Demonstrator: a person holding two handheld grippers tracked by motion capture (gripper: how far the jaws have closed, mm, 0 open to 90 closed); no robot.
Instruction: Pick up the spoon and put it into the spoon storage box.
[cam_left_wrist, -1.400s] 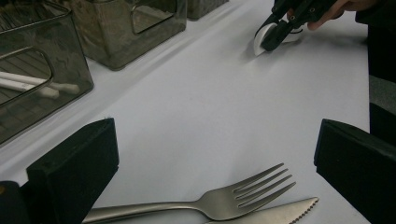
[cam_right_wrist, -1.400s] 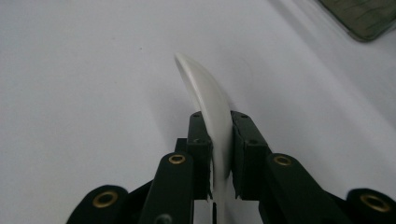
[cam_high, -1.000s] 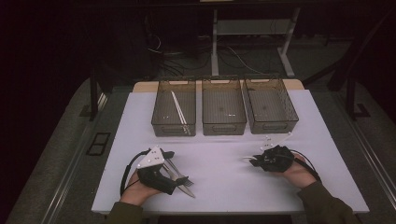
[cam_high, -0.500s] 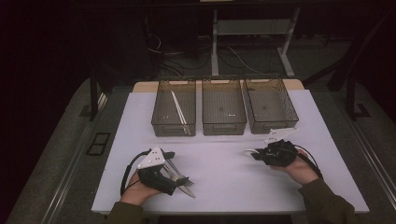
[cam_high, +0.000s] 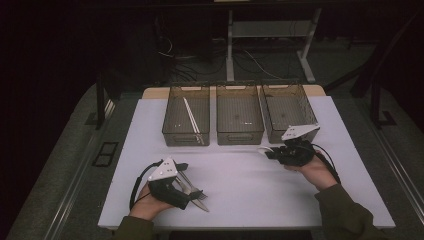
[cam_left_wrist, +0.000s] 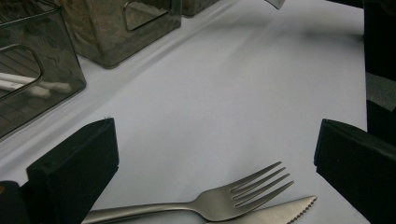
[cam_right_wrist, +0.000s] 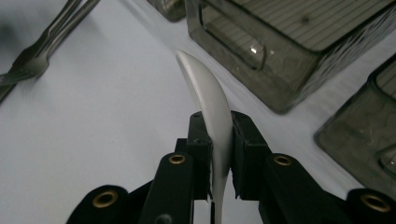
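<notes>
Gripping a white spoon (cam_right_wrist: 208, 100) edge-on, the right hand-held gripper (cam_high: 274, 152) has its jaws clamped on the handle end, with the curved bowl standing out in front. The spoon hangs just above the white worktop (cam_high: 250, 190), near the front of the right-hand bin (cam_high: 289, 111). It looks like thin plastic or ceramic: light, stiff, smooth, so liable to pivot or slip in a narrow pinch. A hold on the handle close to the bowl would steady it better. The left hand-held gripper (cam_high: 192, 192) rests with jaws wide apart over a metal fork (cam_left_wrist: 219, 205) and serrated knife (cam_left_wrist: 280, 214). Chopsticks (cam_high: 191, 120) lie in the left bin (cam_high: 186, 117).
</notes>
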